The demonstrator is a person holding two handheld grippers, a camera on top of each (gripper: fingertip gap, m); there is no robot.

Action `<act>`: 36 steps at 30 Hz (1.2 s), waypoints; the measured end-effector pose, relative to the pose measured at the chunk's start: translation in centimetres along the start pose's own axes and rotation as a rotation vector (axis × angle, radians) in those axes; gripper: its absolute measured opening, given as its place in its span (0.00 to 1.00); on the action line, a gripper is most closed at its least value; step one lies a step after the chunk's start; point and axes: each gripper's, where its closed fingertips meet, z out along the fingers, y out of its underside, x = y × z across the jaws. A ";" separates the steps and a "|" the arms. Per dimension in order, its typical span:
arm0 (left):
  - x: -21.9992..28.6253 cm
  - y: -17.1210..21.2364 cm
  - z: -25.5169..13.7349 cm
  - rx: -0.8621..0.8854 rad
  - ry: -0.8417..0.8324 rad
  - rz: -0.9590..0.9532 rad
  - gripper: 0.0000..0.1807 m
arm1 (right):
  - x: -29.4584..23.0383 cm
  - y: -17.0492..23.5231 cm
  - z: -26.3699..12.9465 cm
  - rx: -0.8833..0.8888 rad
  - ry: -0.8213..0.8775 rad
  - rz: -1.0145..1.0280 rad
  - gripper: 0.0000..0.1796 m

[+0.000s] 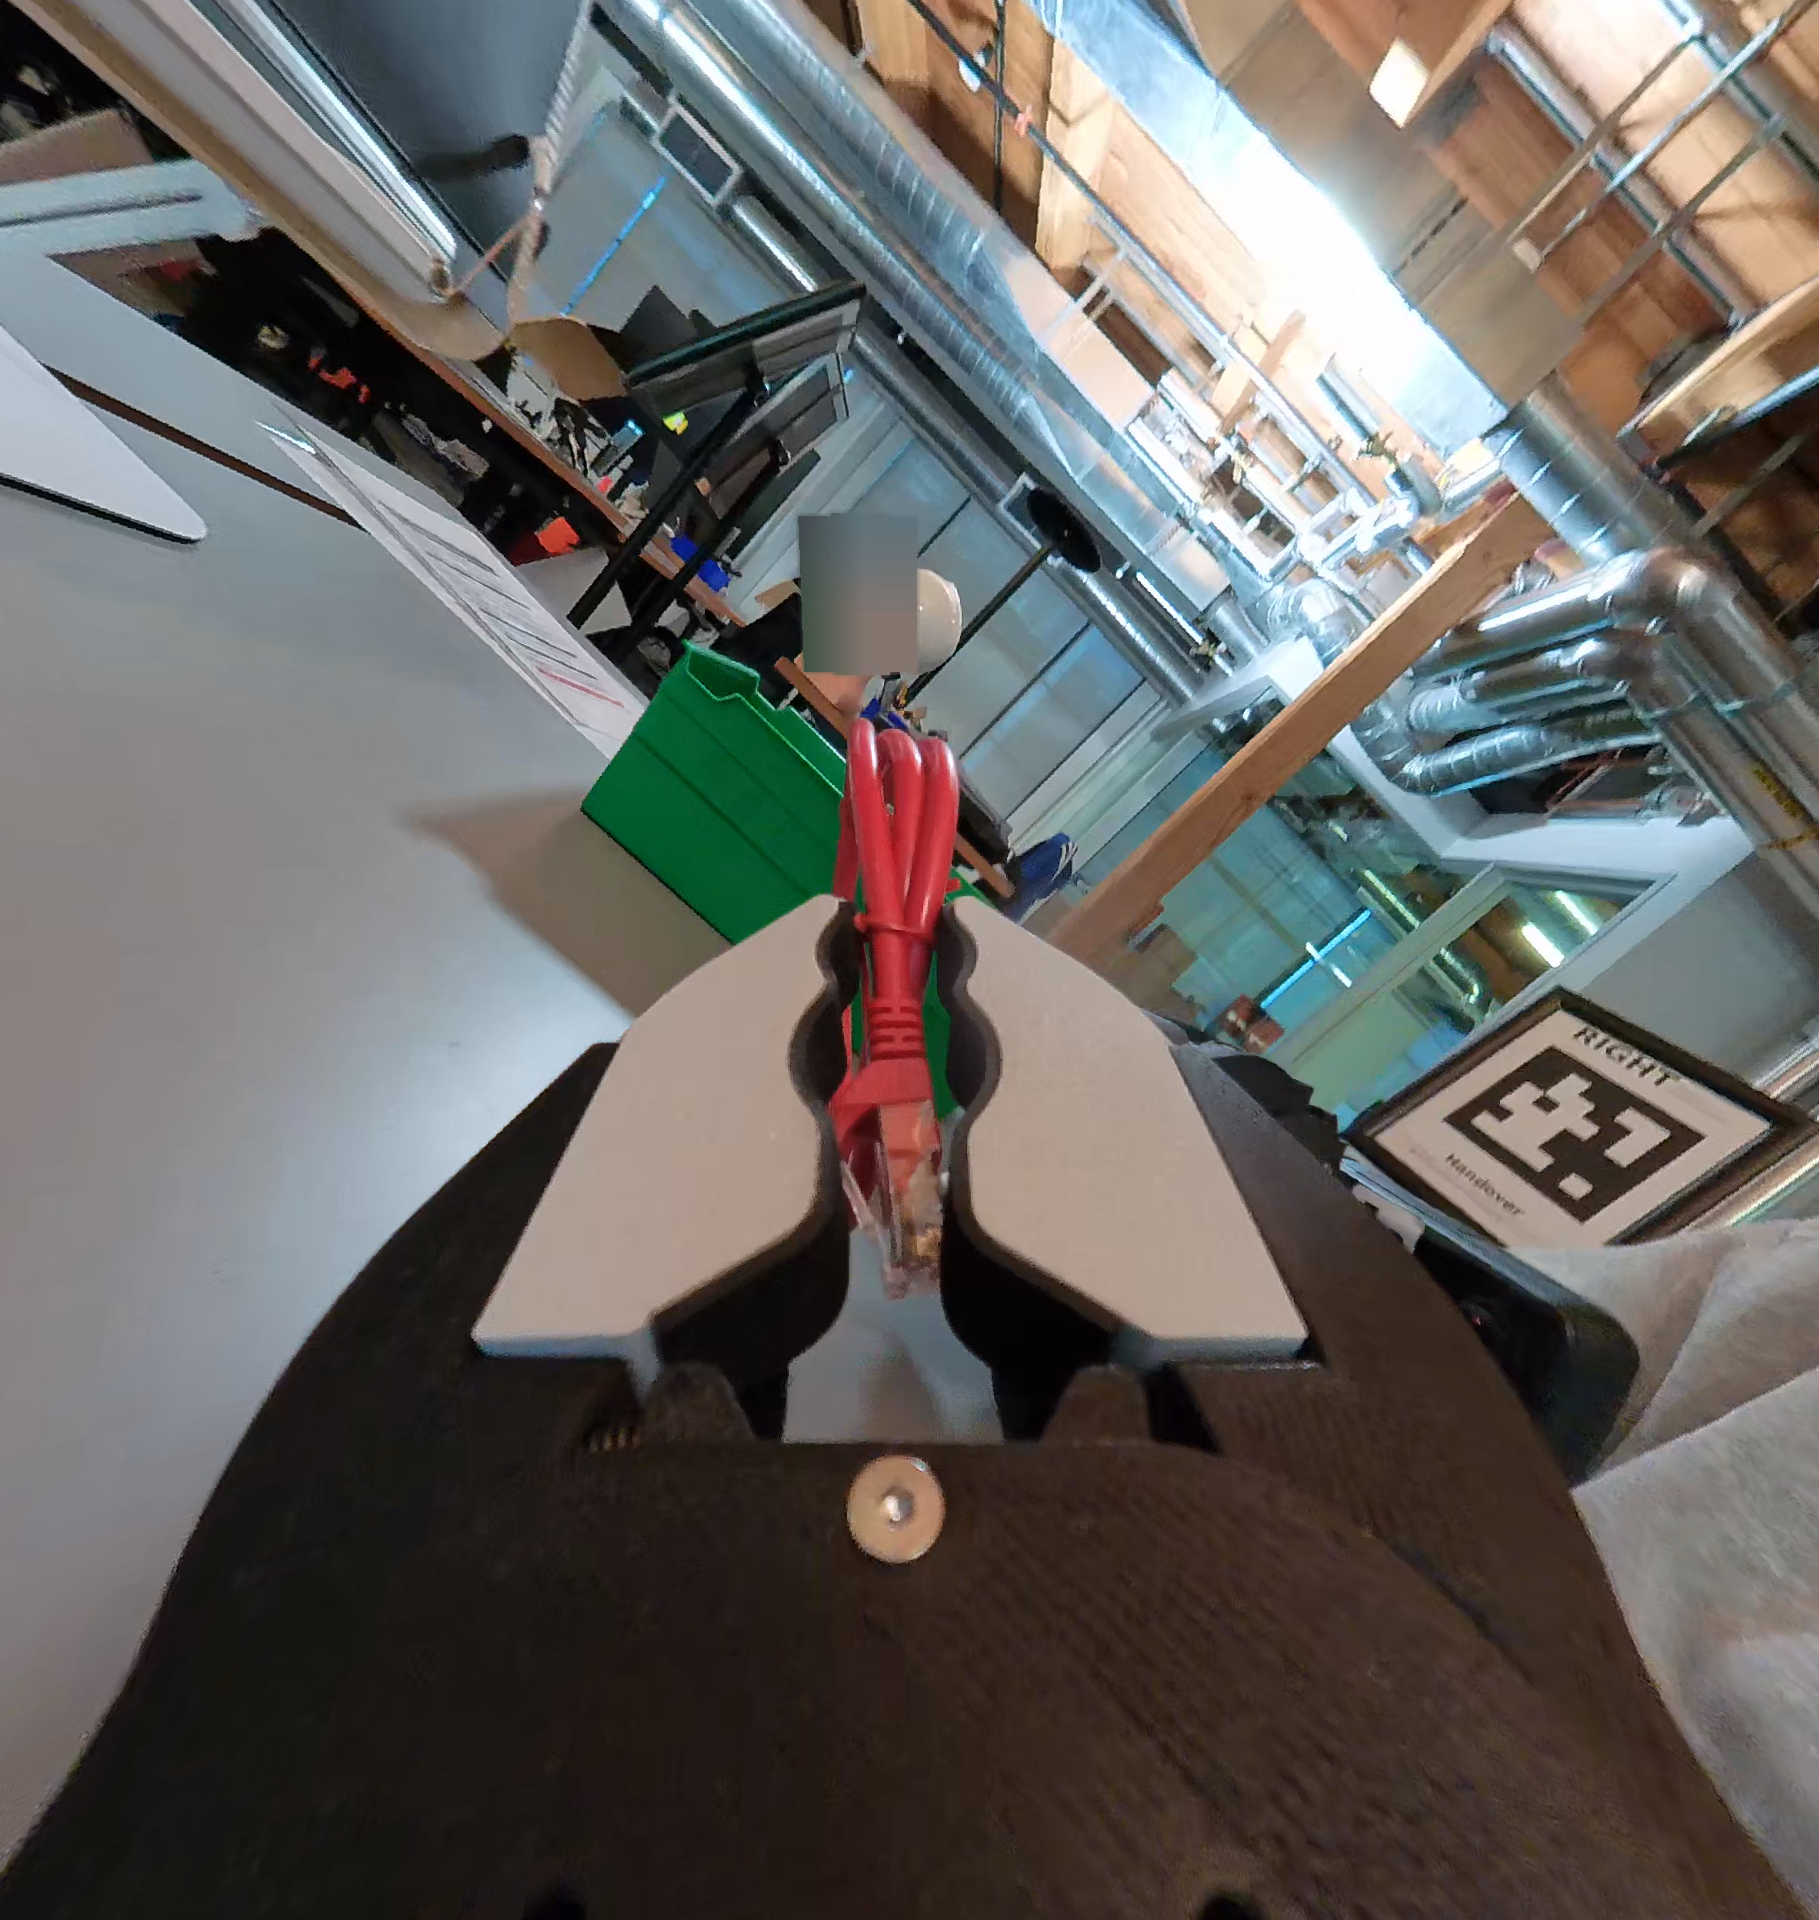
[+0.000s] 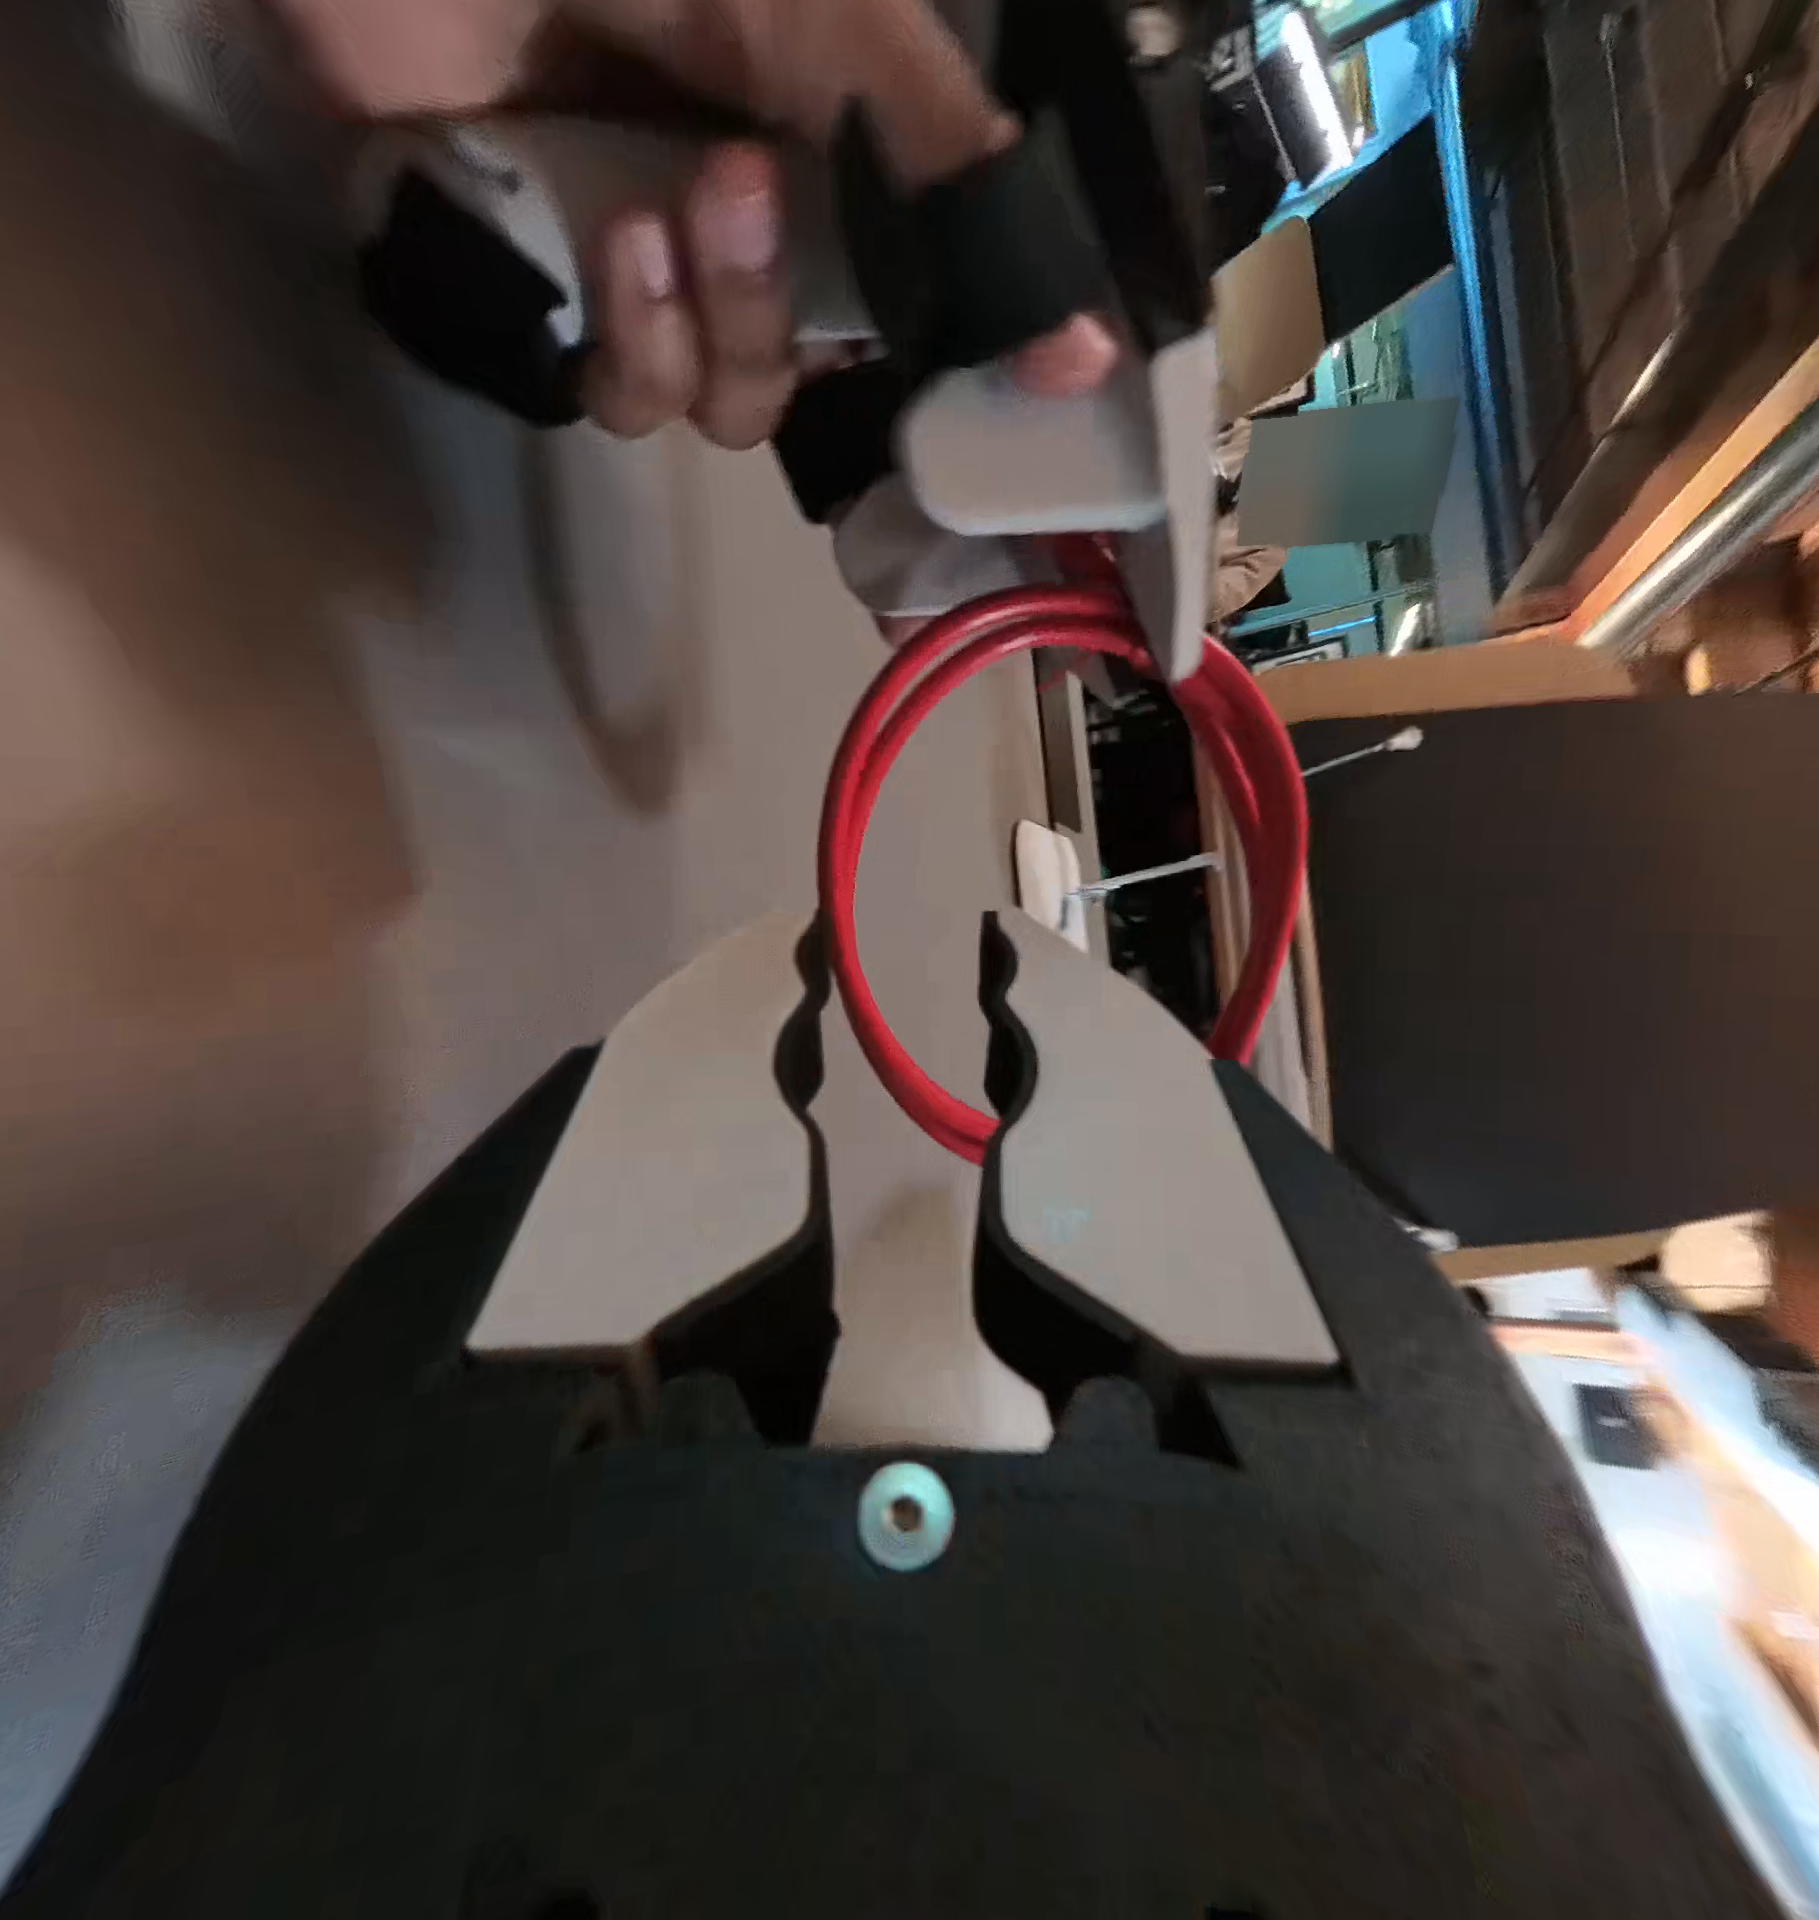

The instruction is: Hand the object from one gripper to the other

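A coiled red network cable [image 1: 894, 831] stands up from between the grey fingers of my left gripper [image 1: 892, 920], which is shut on it near its clear plugs [image 1: 900, 1195]. In the right wrist view the cable's loop [image 2: 843, 831] hangs from the left gripper [image 2: 1144, 623], held by a hand [image 2: 697, 281] at the top. My right gripper [image 2: 900, 935] is open, and the lower part of the loop lies between its fingers. The loop runs close along the left finger and passes behind the right finger [image 2: 1113, 1195]. This view is blurred.
A white table [image 1: 209, 831] lies on the left with a paper sheet [image 1: 469, 582] and a green bin [image 1: 718, 810] at its far edge. The right gripper's black-and-white marker plate [image 1: 1570, 1132] shows at right. A dark panel [image 2: 1591, 966] stands to the right.
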 end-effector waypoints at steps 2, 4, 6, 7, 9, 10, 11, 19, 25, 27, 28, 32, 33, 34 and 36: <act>0.5 0.5 0.3 -0.030 0.012 0.022 0.08 | -0.7 0.4 0.3 -0.057 -0.022 -0.061 0.12; 1.1 0.9 0.7 -0.053 0.035 0.040 0.08 | -1.4 1.1 0.7 -0.110 -0.052 -0.076 0.14; 1.5 1.3 1.0 -0.069 0.052 0.050 0.08 | -2.0 2.0 1.0 -0.156 -0.091 -0.070 0.16; 1.7 1.5 1.1 -0.075 0.056 0.051 0.08 | -2.3 2.4 1.0 -0.175 -0.106 -0.068 0.12; 1.7 1.6 1.2 -0.077 0.059 0.053 0.08 | -2.2 2.7 0.9 -0.190 -0.106 -0.081 0.04; 1.7 1.6 1.2 -0.072 0.061 0.050 0.08 | -2.1 2.7 0.9 -0.194 -0.110 -0.072 0.04; 1.8 1.4 1.1 -0.064 0.068 0.048 0.08 | -2.1 2.5 0.8 -0.192 -0.116 -0.052 0.04; 2.0 -1.3 0.5 0.130 0.035 0.146 0.48 | -0.2 1.8 0.4 -0.079 -0.086 0.193 0.04; 1.1 -1.4 0.3 0.138 0.015 0.128 0.50 | 3.1 -2.1 -2.7 0.347 -0.147 0.609 0.04; 0.9 -1.1 0.4 0.106 0.005 0.138 0.45 | 3.6 -3.0 -3.6 0.453 -0.224 0.750 0.03; 0.7 -0.8 0.4 0.081 -0.008 0.155 0.41 | 3.8 -3.3 -3.9 0.488 -0.269 0.825 0.03; -0.3 0.6 0.7 -0.033 -0.095 0.260 0.31 | 4.3 -4.2 -5.0 0.635 -0.488 1.130 0.03; -0.5 1.0 0.8 -0.057 -0.113 0.277 0.30 | 4.5 -4.4 -5.4 0.676 -0.539 1.203 0.03; -0.7 1.2 0.9 -0.074 -0.122 0.288 0.30 | 4.8 -4.6 -5.7 0.718 -0.585 1.265 0.04; -0.6 1.7 1.0 -0.097 -0.109 0.289 0.29 | 5.3 -4.8 -6.2 0.784 -0.657 1.351 0.04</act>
